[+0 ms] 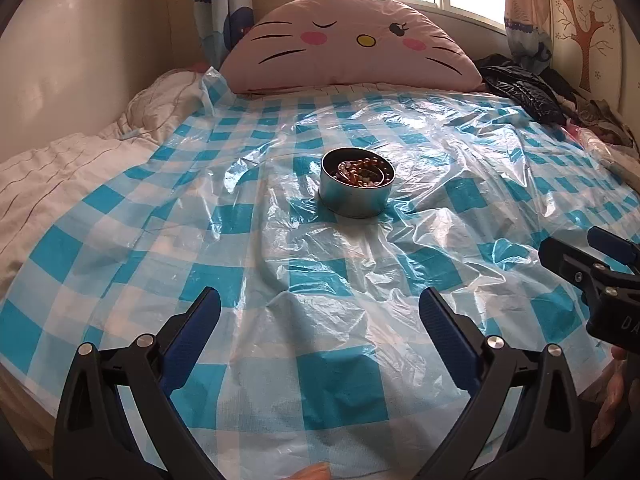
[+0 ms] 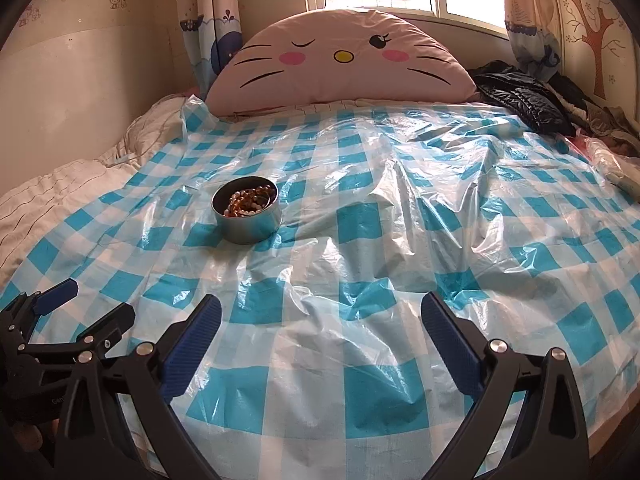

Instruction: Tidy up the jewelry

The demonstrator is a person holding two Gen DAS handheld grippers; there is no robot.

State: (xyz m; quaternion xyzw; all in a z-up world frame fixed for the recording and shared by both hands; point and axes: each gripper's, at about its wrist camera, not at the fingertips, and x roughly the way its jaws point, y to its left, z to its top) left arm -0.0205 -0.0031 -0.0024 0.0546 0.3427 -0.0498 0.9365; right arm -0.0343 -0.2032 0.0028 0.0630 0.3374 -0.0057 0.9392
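A round metal tin stands on the blue-and-white checked plastic sheet on the bed. Beaded jewelry in amber and pearl tones lies inside it. In the right wrist view the tin sits at the left with the beads in it. My left gripper is open and empty, well short of the tin. My right gripper is open and empty, to the right of the tin. Each gripper shows at the edge of the other's view, the right one and the left one.
A pink cat-face pillow leans at the head of the bed under a window. A black jacket and piled clothes lie at the far right. A white quilt is bunched along the left, next to a wall.
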